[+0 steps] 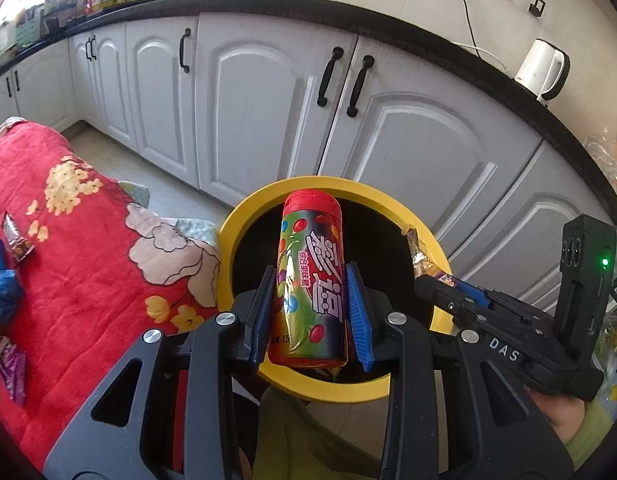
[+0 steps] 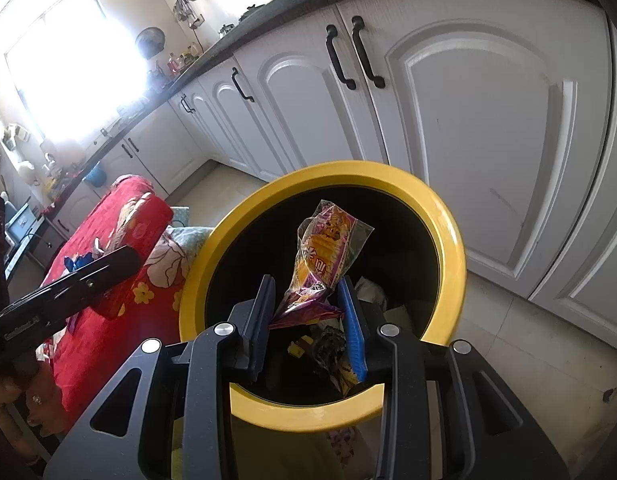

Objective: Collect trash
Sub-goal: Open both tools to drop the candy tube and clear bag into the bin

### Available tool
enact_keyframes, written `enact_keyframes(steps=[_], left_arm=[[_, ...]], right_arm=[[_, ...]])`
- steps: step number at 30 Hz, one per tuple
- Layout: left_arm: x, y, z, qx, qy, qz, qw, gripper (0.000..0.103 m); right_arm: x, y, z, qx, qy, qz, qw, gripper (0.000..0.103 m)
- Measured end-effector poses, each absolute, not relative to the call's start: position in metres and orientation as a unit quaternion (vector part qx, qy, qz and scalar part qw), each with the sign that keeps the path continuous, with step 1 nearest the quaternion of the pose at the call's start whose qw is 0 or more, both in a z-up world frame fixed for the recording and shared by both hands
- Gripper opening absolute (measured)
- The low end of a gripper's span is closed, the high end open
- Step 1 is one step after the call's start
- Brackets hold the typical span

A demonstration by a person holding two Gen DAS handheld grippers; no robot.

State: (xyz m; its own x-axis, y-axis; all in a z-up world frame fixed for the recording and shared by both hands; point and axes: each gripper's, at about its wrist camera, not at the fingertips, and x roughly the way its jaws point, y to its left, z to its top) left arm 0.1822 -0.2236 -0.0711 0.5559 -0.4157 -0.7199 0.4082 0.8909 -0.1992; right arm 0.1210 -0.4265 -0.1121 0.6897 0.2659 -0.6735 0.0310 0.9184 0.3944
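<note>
A candy tube (image 1: 308, 280) with a red cap and colourful label stands upright between the blue pads of my left gripper (image 1: 310, 271), which is shut on it. It hangs over the black opening of a yellow-rimmed bin (image 1: 244, 216). My right gripper (image 2: 306, 282) is shut on a crumpled clear wrapper (image 2: 324, 256) printed purple and yellow, held above the same bin (image 2: 452, 264). In the left wrist view the right gripper (image 1: 424, 280) reaches in over the bin's right rim with the wrapper (image 1: 422, 258) sticking up. The left gripper (image 2: 124, 260) shows at the left of the right wrist view.
Trash (image 2: 328, 344) lies at the bottom of the bin. A red floral blanket (image 1: 88, 260) left of the bin carries several wrappers, among them a silver one (image 1: 16, 236) and a blue one (image 1: 2, 292). White cabinets (image 1: 248, 112) stand close behind the bin. A kettle (image 1: 542, 66) sits on the counter.
</note>
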Motion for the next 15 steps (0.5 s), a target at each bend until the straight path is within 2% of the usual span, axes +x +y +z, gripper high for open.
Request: enact_keyframes(steps=[14, 15], left_arm=[[0.197, -0.232, -0.094, -0.018, 0.436, -0.233, 0.869, 0.027], [0.197, -0.232, -0.095, -0.020, 0.437, -0.232, 0.869, 0.029]], right_arm=[[0.124, -0.430, -0.115, 0.200, 0.395, 0.061, 0.894, 0.033], [0.124, -0.431, -0.115, 0.202, 0.395, 0.060, 0.894, 0.033]])
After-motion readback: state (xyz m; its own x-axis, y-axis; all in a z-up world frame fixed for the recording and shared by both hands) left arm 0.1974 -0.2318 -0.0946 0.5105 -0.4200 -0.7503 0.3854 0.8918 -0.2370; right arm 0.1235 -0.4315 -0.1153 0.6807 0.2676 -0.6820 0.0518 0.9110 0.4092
